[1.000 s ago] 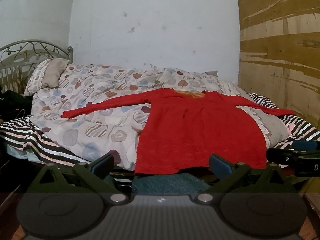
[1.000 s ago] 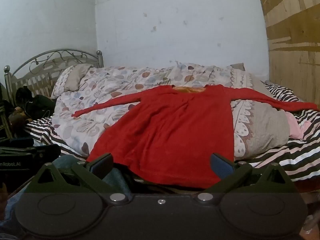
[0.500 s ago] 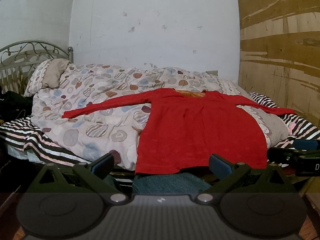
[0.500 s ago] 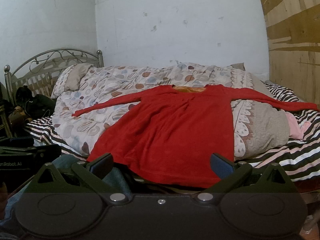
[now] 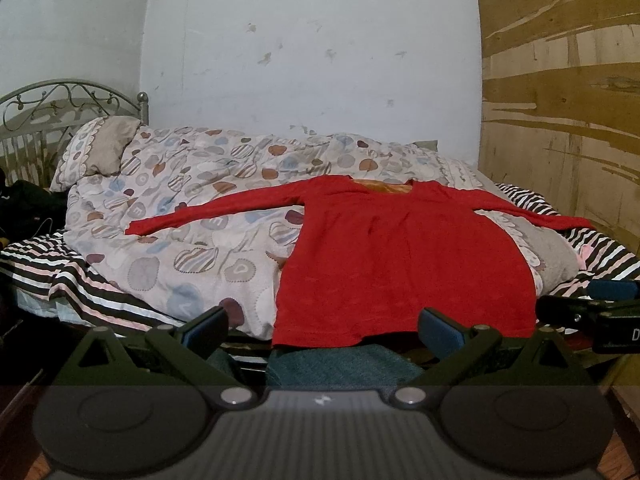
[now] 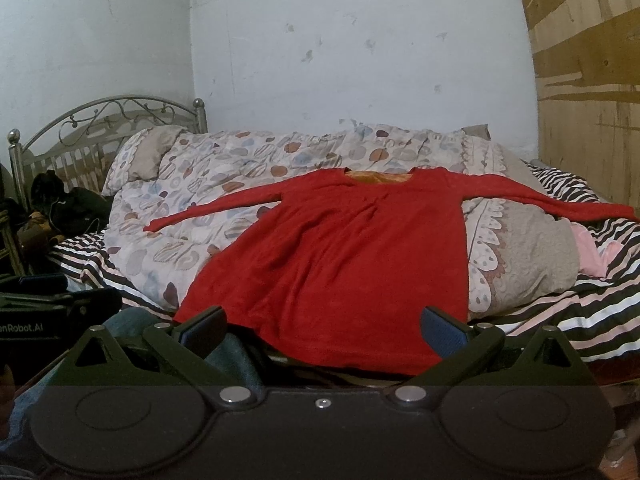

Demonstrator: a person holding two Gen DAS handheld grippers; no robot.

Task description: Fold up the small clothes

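A red long-sleeved top [image 5: 404, 264] lies flat on a patterned duvet [image 5: 192, 232], both sleeves spread out, hem toward me; it also shows in the right wrist view [image 6: 352, 272]. My left gripper [image 5: 322, 326] is open and empty, held just short of the hem. My right gripper [image 6: 322, 326] is open and empty, in front of the hem's middle. The right gripper's body [image 5: 592, 312] shows at the right edge of the left wrist view; the left gripper's body [image 6: 48, 312] shows at the left edge of the right wrist view.
The duvet lies on a bed with a striped sheet [image 6: 580, 320] and a metal headboard [image 6: 108, 120] at the left. Dark items [image 6: 68, 208] sit by the headboard. A pink cloth [image 6: 592, 252] lies at the right. A wooden panel [image 5: 560, 100] stands at the right.
Both views have tilted very slightly; the top sits a touch lower in frame. The top has not moved and both grippers stay open.
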